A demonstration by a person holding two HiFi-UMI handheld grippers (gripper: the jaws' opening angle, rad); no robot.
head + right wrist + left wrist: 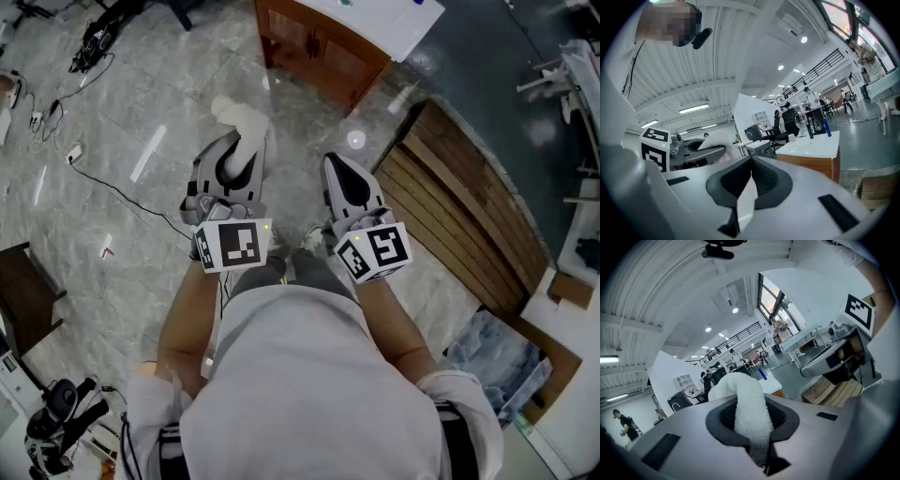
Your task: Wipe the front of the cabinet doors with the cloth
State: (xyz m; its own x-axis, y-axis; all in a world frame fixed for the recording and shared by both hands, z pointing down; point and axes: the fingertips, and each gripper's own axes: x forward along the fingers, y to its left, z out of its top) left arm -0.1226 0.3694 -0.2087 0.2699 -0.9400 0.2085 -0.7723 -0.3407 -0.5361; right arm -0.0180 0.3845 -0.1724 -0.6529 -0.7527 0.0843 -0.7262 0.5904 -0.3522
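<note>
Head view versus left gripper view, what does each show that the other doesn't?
Only the head view shows the thin black cable across the floor and the black-and-white marker cube on the left gripper. Only the left gripper view shows the white ribbed ceiling with its lights. Both show the fluffy white cloth clamped in that gripper, the right gripper and the slatted wooden pallet.

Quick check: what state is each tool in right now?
Left tool: closed on the white cloth.
Right tool: closed, with nothing identifiable in it.
</note>
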